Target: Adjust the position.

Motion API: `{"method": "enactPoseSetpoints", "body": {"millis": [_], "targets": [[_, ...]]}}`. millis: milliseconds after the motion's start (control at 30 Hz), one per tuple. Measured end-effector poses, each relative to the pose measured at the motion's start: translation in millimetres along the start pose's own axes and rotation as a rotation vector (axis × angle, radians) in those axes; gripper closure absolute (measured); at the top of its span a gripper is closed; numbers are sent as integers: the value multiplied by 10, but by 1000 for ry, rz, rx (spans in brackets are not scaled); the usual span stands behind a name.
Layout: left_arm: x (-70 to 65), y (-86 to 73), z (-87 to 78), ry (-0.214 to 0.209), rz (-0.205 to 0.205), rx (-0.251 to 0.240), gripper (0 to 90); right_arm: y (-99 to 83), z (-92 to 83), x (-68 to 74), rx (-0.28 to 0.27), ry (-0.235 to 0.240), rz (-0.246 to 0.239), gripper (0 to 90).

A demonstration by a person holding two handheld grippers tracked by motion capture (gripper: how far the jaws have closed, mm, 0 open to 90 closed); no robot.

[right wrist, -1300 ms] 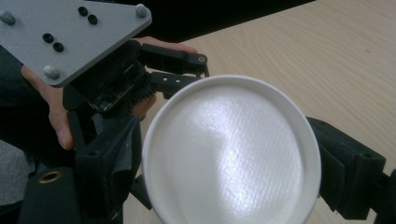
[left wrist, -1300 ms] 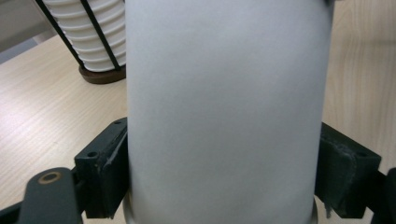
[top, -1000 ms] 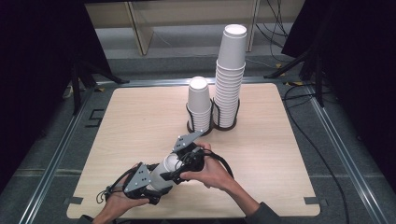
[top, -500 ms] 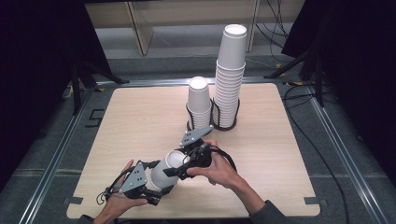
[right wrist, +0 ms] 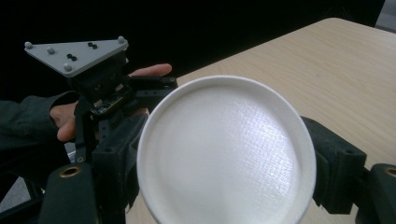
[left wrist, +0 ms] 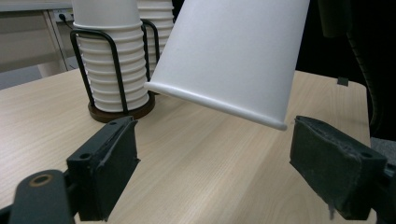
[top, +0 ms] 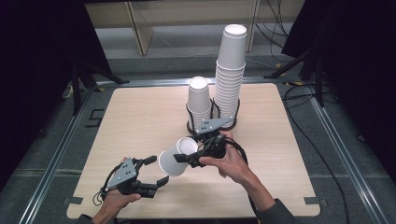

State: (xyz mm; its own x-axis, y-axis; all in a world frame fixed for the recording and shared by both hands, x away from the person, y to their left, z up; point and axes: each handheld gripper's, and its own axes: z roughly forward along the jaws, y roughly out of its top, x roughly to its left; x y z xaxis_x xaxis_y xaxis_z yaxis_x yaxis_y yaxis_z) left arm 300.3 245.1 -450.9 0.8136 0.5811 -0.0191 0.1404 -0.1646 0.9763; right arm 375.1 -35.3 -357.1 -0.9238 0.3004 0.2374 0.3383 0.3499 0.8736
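Wooden table [top: 140, 116] carries two racked cup stacks [top: 201, 105]. One paper cup [top: 177, 156] is gripped at its base by the right gripper [top: 189, 158] and held clear above the tabletop; the left gripper [top: 154, 170], jaws parted with the cup's rim between them untouched, has just been closing. Separation is judged done; placement on a stack is left.

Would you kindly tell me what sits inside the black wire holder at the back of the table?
The black wire holder keeps two stacks of white paper cups, one shorter and one taller; its base beneath them is covered.

Matt white paper cup [top: 176, 157], pale wood-grain table [top: 140, 116], black wire rack [left wrist: 112, 70]
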Motion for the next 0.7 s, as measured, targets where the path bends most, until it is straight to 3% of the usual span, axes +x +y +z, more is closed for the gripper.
{"method": "enactPoseSetpoints", "body": {"millis": [33,67,233,300,467,533,567,700], "targets": [[-1,-5,12,-12,-10,-31,146,0,0,0,0,0,0,247],[0,6,-11,-6,-3,-10,146,0,-7,-2,4,7,12,247],[-25,11,12,-29,-12,-41,146,-5,42,13,-18,34,11,247],[-31,20,3,-11,-6,-15,146,-7,49,24,-17,41,22,247],[-36,32,20,-8,-13,-23,123,-11,85,39,-24,62,20,249],[-47,33,27,5,-5,-24,77,-15,98,49,-31,84,37,249],[-52,32,42,14,-17,-31,4,-13,104,55,-39,93,32,249],[-43,31,45,25,-10,-25,0,-10,128,74,-44,112,45,250]]}}
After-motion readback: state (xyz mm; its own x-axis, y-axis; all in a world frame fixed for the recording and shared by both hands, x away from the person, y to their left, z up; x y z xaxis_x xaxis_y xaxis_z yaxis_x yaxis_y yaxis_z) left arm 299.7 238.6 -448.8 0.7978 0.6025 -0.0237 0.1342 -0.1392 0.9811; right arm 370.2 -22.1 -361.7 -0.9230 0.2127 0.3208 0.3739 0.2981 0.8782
